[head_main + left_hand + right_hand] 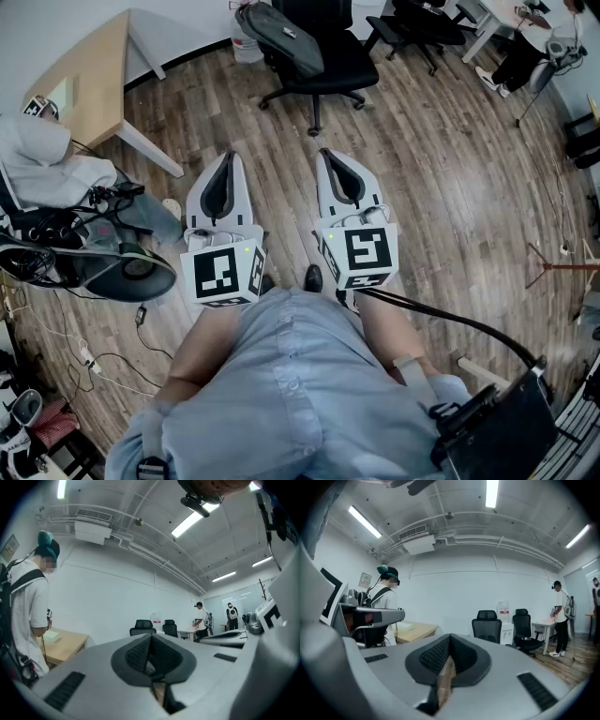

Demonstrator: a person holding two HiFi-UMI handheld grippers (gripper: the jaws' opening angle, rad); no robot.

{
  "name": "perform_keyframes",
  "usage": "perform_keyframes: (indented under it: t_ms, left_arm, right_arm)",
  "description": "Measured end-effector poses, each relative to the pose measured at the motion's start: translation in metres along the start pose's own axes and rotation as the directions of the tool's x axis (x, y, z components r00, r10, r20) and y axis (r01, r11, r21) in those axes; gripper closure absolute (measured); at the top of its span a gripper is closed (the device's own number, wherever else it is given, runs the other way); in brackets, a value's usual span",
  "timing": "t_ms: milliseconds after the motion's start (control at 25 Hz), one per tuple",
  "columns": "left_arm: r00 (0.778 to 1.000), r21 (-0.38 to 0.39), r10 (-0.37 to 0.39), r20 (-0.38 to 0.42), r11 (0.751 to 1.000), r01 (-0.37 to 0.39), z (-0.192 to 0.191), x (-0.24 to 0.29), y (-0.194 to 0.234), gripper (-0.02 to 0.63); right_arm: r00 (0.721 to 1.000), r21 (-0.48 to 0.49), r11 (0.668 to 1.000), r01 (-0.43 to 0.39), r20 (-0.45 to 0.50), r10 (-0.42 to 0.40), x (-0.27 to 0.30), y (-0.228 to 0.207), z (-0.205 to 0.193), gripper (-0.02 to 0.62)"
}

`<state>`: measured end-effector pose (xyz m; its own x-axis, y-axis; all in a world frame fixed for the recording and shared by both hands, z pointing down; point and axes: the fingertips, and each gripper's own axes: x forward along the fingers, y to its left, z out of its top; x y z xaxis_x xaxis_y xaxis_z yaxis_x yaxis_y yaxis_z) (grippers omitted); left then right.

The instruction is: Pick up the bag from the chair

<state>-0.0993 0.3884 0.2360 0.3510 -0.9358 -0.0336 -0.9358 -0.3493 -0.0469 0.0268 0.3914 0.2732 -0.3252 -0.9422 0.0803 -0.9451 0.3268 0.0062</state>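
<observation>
A dark grey bag [281, 37] lies across the seat and armrest of a black office chair [328, 67] at the far end of the wood floor in the head view. My left gripper [228, 161] and right gripper [329, 157] are held side by side well short of the chair, both pointing at it. Each has its jaws shut with nothing between them. In the left gripper view the left gripper [151, 638] faces black chairs [142, 627] along a white wall. The right gripper [450, 640] faces a black chair [486, 623]. I cannot make out the bag in either gripper view.
A wooden desk [89, 70] stands at the far left, with a person in white [37, 155] and gear beside it. Cables [103, 356] trail on the floor at the left. A second chair [422, 23], a seated person [534, 37] and a stand [562, 267] are on the right.
</observation>
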Motion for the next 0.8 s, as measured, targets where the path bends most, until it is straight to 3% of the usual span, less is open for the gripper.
perform_keyframes:
  t_ms: [400,800]
  left_arm:
    - [1.0,0.012,0.017,0.005,1.0,-0.017,0.0,0.01,-0.025,0.604]
    - [0.996,0.001,0.093,-0.003,0.996,-0.093,-0.006,0.034,-0.045,0.604]
  right_arm:
    - [1.0,-0.007,1.0,-0.025,0.014,0.025,-0.006,-0.024,-0.002,0.595]
    - [0.994,0.014,0.994,-0.105,0.034,0.105,0.01,-0.062,-0.002,0.592]
